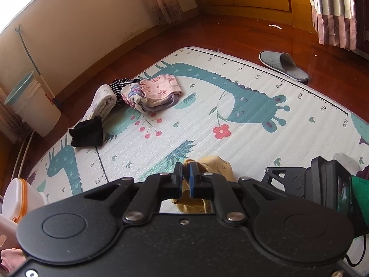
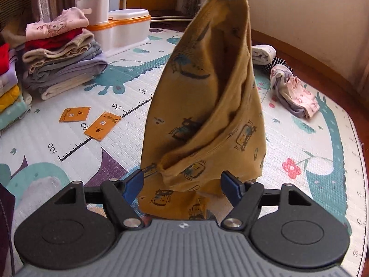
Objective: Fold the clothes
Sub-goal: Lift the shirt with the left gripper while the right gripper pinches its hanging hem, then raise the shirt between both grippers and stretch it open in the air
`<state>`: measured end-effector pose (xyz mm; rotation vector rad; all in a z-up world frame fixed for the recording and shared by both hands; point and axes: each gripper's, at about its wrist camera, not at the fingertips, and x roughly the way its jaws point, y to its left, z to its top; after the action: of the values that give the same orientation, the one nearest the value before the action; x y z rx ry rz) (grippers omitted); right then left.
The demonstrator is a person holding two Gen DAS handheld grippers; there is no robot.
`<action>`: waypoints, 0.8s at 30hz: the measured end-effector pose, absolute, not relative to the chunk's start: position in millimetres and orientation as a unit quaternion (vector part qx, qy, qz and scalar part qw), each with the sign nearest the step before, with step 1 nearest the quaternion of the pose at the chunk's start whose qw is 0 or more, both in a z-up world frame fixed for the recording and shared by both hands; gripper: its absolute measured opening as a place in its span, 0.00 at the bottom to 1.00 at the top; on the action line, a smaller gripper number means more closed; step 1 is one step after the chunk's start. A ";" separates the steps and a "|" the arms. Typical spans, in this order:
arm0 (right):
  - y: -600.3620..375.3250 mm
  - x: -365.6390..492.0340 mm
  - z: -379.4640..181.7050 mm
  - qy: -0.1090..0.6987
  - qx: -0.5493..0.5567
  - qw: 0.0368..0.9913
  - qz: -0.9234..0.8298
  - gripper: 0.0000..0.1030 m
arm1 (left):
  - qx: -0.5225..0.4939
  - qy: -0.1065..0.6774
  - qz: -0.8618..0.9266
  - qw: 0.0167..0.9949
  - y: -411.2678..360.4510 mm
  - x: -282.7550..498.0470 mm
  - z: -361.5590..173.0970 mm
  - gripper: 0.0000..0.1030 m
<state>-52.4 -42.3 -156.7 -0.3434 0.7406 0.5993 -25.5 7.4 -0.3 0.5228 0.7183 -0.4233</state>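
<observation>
On a children's play mat [image 2: 230, 13] printed with giraffes and a ruler edge, a mustard-yellow garment [image 2: 207, 106] hangs in the air between two hand-held grippers. To the left in the right wrist view, a stack of folded clothes [image 2: 62, 64] rises beside a white-and-orange storage box [image 2: 124, 30], with two orange cards [image 2: 90, 122] lying flat on the mat below it. At centre, the garment dangles from the left gripper [image 1: 189, 175], whose blue-padded jaws are clamped tight on a bunched edge of the cloth at its top; the fabric falls in soft, deep folds, and its lower end crumples where it meets the mat. The right gripper [image 2: 182, 184] waits at the bottom of the hanging cloth with its jaws spread wide — the fabric passes between the pads, and neither pad looks to be pressing on it. Further right, a loose heap of small clothes [image 2: 295, 97] sits near the mat's edge, and the left wrist view adds a grey slipper [image 1: 283, 67] on the wooden floor.

The garment looks light, thin and thoroughly limp — it will sag and twist from any single hold and keep no shape of its own. A hem or a corner near the lower edge seems the sensible second hold, so the cloth can be stretched flat between the two grippers.
</observation>
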 end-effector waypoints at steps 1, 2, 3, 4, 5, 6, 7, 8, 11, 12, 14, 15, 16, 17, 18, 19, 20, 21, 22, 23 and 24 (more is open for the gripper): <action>-41.7 -51.1 -157.5 0.358 -0.161 0.874 0.286 0.68 | 0.246 0.347 -0.204 0.882 8.4 -25.7 -0.4 0.03; -41.1 -49.8 -158.4 0.361 -0.157 0.874 0.285 0.65 | 0.245 0.346 -0.205 0.882 8.5 -26.0 0.4 0.03; -40.4 -48.4 -159.3 0.364 -0.154 0.873 0.284 0.64 | 0.243 0.346 -0.205 0.883 8.6 -26.4 1.1 0.03; -39.5 -48.6 -160.0 0.363 -0.156 0.874 0.283 0.64 | 0.241 0.345 -0.206 0.883 8.7 -26.8 1.8 0.03; -38.5 -48.4 -160.5 0.361 -0.157 0.874 0.284 0.63 | 0.240 0.345 -0.207 0.884 8.8 -27.1 2.5 0.03; -38.1 -47.5 -160.7 0.362 -0.154 0.875 0.281 0.63 | 0.239 0.345 -0.207 0.884 8.7 -27.2 2.6 0.03; -37.8 -46.5 -161.0 0.363 -0.150 0.877 0.278 0.60 | 0.238 0.344 -0.207 0.884 8.6 -27.4 2.8 0.03; -37.4 -45.5 -161.2 0.364 -0.147 0.878 0.275 0.58 | 0.237 0.344 -0.208 0.884 8.5 -27.5 2.9 0.03; -36.5 -44.9 -161.6 0.363 -0.144 0.880 0.272 0.54 | 0.236 0.344 -0.207 0.885 10.5 -27.0 2.9 0.03; -36.2 -45.1 -161.7 0.362 -0.144 0.880 0.272 0.51 | 0.236 0.344 -0.207 0.885 11.4 -26.7 2.9 0.03; -39.7 -43.7 -160.6 0.361 -0.143 0.882 0.268 0.44 | 0.236 0.345 -0.207 0.885 13.3 -26.1 2.8 0.03; -43.4 -41.2 -160.2 0.364 -0.135 0.882 0.267 0.43 | 0.236 0.345 -0.206 0.885 14.2 -25.8 2.8 0.03; -47.1 -38.8 -159.9 0.367 -0.127 0.883 0.266 0.38 | 0.235 0.344 -0.206 0.885 14.8 -25.3 3.0 0.03; -50.9 -36.3 -159.5 0.369 -0.119 0.883 0.264 0.29 | 0.235 0.344 -0.205 0.886 14.6 -25.7 3.0 0.03; -54.6 -33.9 -159.1 0.372 -0.111 0.883 0.263 0.25 | 0.237 0.343 -0.204 0.886 15.0 -25.3 3.4 0.03; -58.3 -31.4 -158.8 0.374 -0.103 0.884 0.262 0.17 | 0.238 0.343 -0.203 0.886 14.8 -25.2 3.7 0.03; -62.1 -29.0 -158.4 0.377 -0.096 0.884 0.260 0.13 | 0.238 0.343 -0.201 0.886 15.9 -24.3 3.9 0.03; -65.8 -26.5 -158.0 0.379 -0.088 0.884 0.259 0.13 | 0.240 0.343 -0.199 0.886 17.0 -23.4 4.1 0.03; -69.3 -23.9 -157.1 0.382 -0.081 0.883 0.260 0.10 | 0.244 0.343 -0.196 0.886 18.1 -22.7 3.9 0.03; -74.1 -20.9 -155.0 0.382 -0.071 0.884 0.261 0.10 | 0.245 0.343 -0.194 0.886 19.2 -21.7 3.9 0.03; -79.0 -17.9 -151.3 0.381 -0.059 0.885 0.262 0.09 | 0.245 0.344 -0.191 0.886 21.3 -20.2 4.1 0.03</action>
<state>-17.9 -79.0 -151.3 -0.1218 0.7932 0.5453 -20.2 21.3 4.1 0.5102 0.7152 -0.3979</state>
